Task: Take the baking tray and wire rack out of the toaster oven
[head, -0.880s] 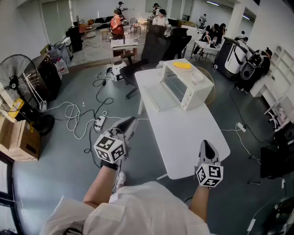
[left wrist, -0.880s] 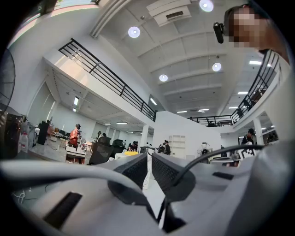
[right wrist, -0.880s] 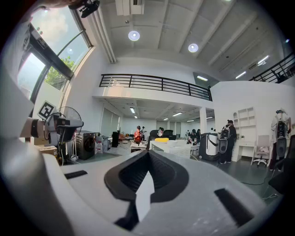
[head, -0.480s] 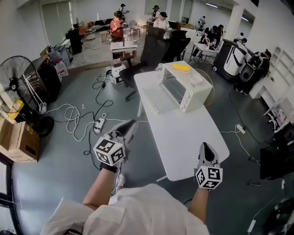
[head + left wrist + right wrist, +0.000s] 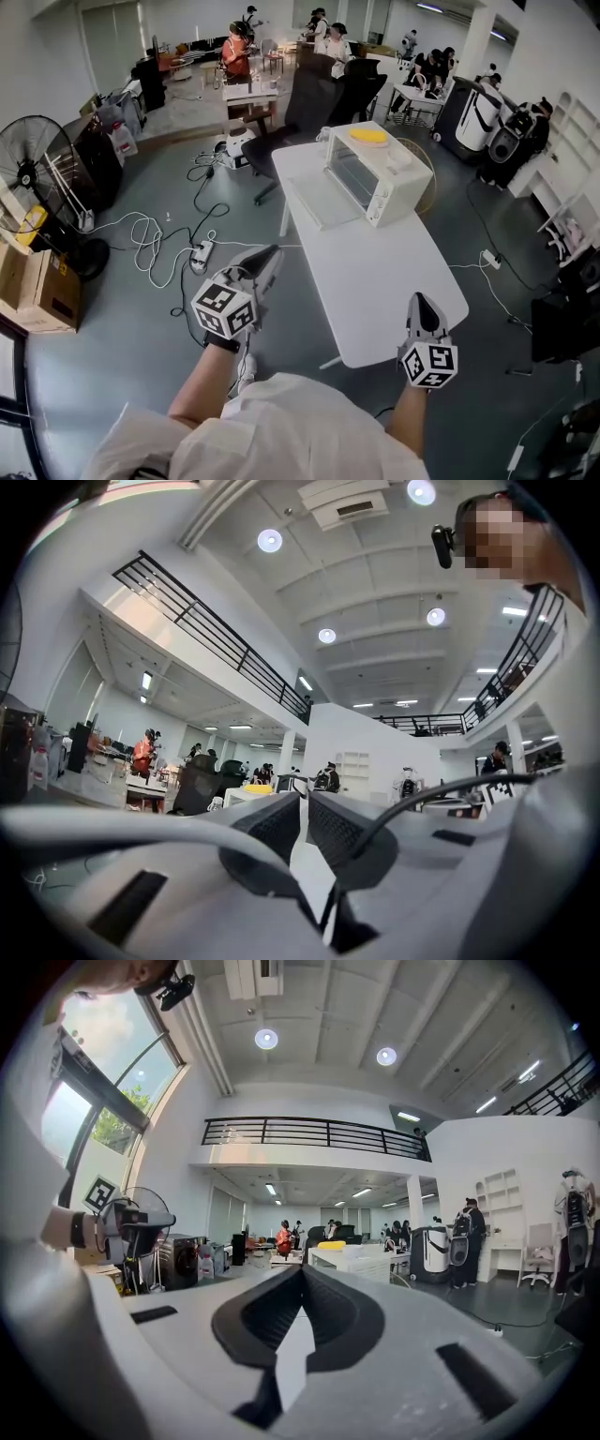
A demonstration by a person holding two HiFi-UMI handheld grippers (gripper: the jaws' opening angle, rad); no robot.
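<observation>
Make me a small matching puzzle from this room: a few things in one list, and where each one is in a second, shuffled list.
Things:
1. toaster oven
2. yellow object
3. black fan
4. right gripper

Places:
A. standing on the floor, far left
B. held over the table's near end
C. at the far end of the white table
D. lying on top of the oven

Pairs: 1-C, 2-D, 3-A, 4-B
</observation>
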